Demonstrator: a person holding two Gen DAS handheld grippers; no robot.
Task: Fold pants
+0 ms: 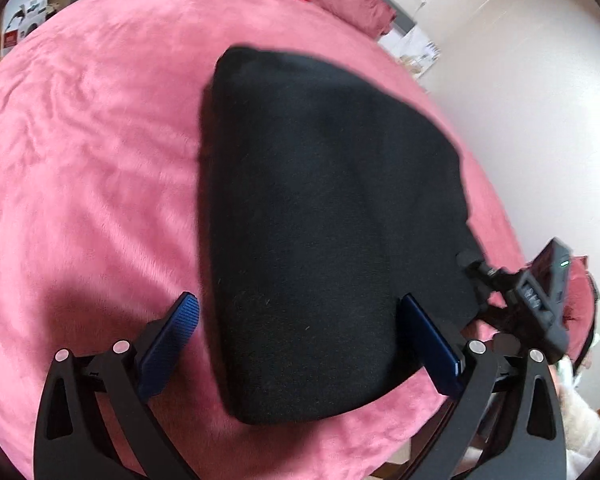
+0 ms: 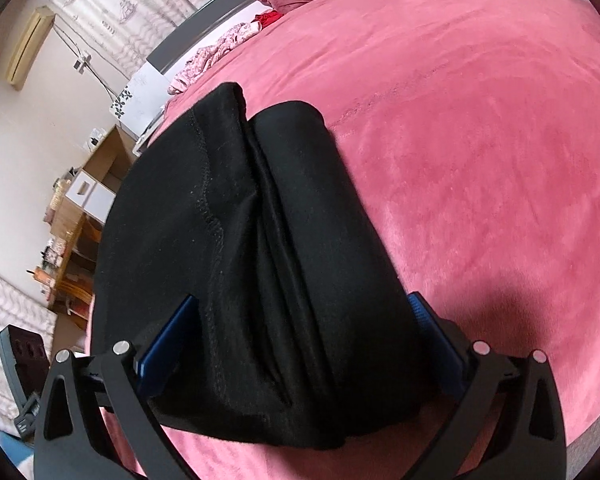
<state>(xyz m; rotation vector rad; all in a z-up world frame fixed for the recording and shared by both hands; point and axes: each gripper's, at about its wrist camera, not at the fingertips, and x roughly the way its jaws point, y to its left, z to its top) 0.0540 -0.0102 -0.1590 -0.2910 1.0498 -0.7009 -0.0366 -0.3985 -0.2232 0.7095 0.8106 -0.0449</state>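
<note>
My left gripper [image 1: 300, 336] and right gripper [image 2: 304, 332] both hang with jaws spread wide, gripping nothing, over the near end of the folded black pants [image 1: 324, 216] lying near the pink bed's [image 1: 92, 152] edge.

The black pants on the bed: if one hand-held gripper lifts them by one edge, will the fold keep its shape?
Probably not. The black pants show soft creases and loose stacked layers, so they would likely droop and unfold. The plush pink blanket looks grippy, so pushing may bunch them rather than slide them.
</note>
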